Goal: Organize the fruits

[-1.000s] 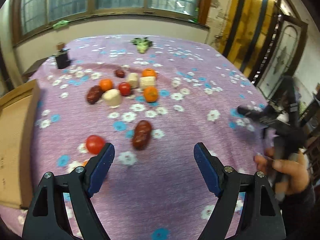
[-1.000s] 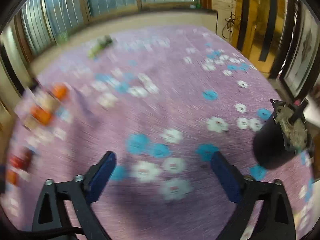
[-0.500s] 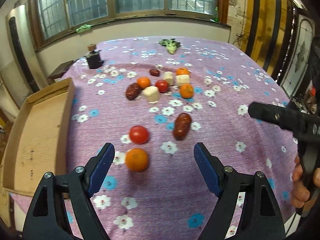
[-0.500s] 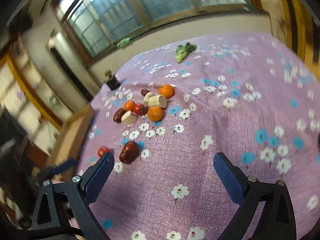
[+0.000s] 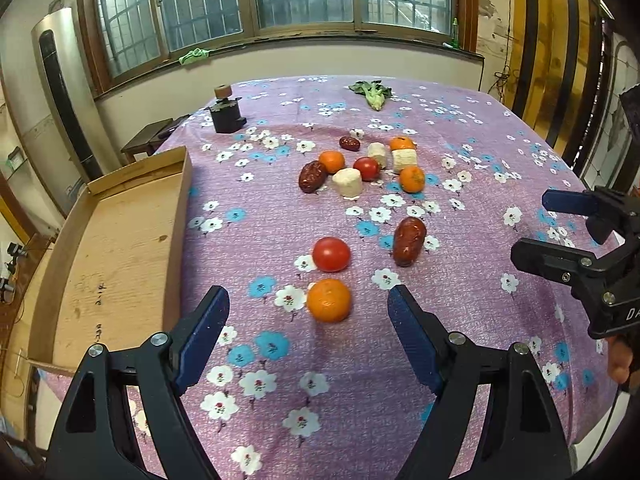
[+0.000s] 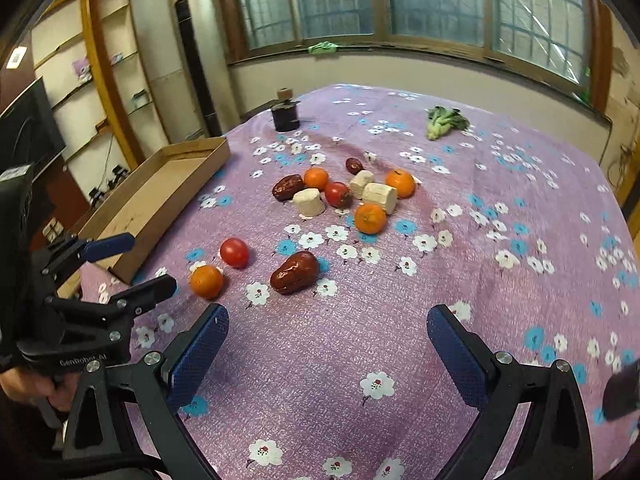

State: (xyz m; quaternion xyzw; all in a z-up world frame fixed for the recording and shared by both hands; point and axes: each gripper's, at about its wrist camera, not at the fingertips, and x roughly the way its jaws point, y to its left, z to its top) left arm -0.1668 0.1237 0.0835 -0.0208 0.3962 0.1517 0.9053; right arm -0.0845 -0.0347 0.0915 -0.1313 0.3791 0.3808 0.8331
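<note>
Cut off and out of sight

My right gripper point(image 5: 536, 228) ran off the left camera's right edge, my hand point(image 5: 620, 364) behind it mostly hidden. The cardboard tray point(image 5: 120, 248) lost its near corner behind my left finger point(image 5: 200, 336). A dark object point(image 6: 622, 396) at the right camera's edge was perhaps a container; I couldn't tell.

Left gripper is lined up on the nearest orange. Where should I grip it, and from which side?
Grip the nearest orange across its widest middle, coming straight forward and down with the left gripper, whose open fingers already frame it. It is round, so any pair of opposite sides works. The tomato sits just behind, so probably stop short of it.
</note>
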